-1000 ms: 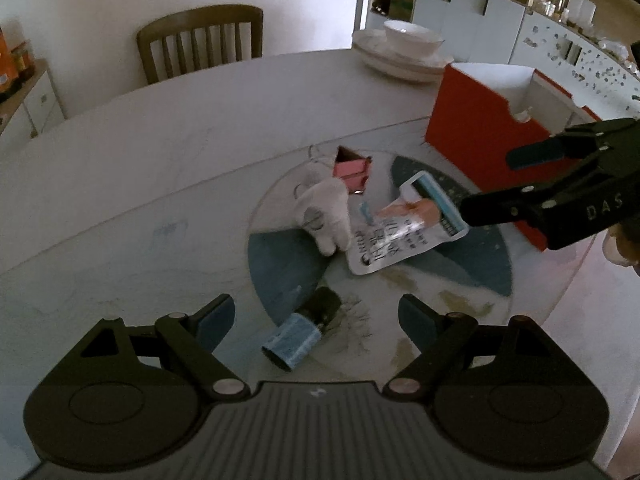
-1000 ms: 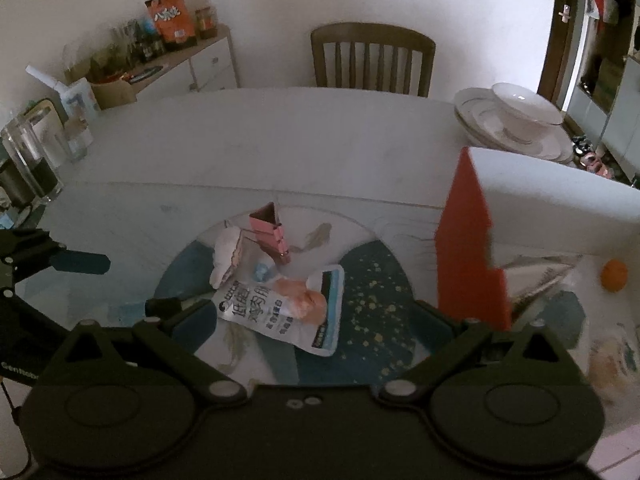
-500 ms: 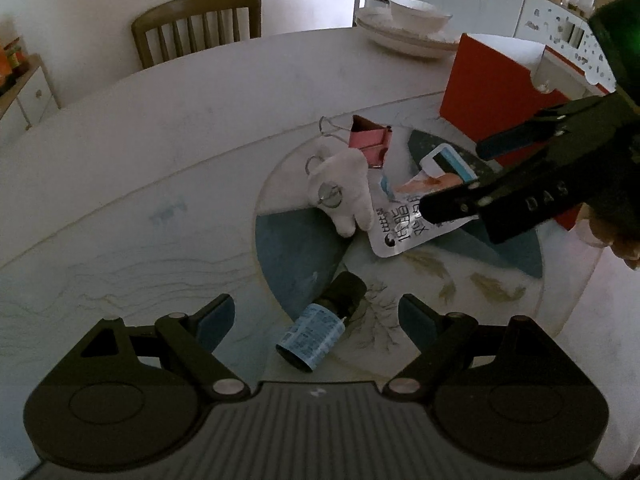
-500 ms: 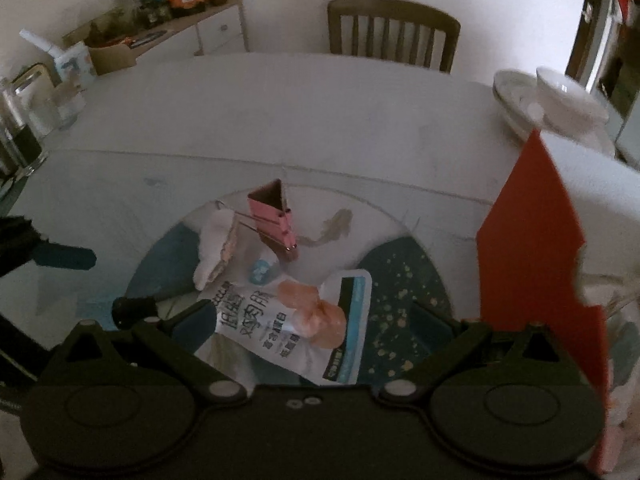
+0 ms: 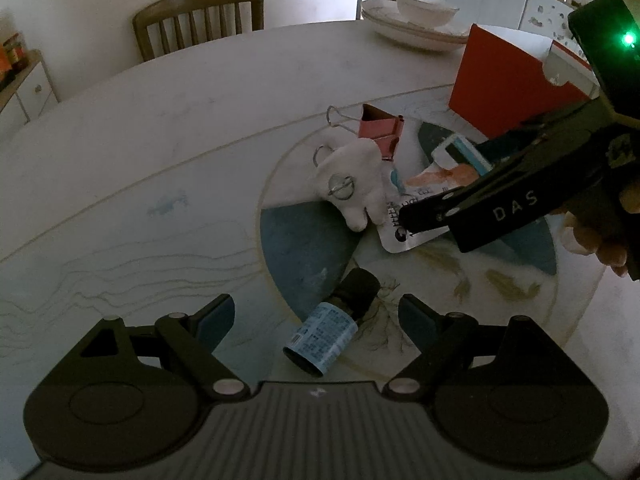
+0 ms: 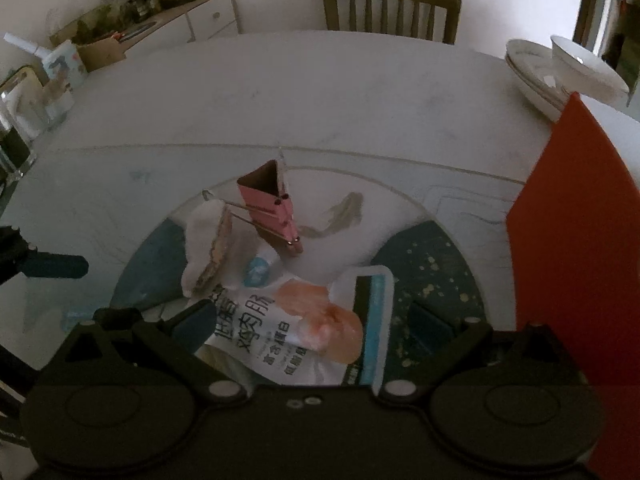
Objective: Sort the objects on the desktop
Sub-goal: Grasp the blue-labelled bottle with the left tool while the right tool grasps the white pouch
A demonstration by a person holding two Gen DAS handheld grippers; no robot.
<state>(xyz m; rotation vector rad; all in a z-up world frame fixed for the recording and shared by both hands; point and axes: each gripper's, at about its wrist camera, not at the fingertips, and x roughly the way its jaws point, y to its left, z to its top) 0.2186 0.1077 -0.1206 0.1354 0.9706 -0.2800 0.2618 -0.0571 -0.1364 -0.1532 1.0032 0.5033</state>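
Left tongs (image 5: 316, 320) spread wide, angled down. Right tongs (image 6: 316, 320) spread wide, angled down, nothing gripped.

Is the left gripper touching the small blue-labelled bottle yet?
Apart. In the left wrist view the left gripper is open, and the bottle lies between its fingertips with glass tabletop showing on both sides.
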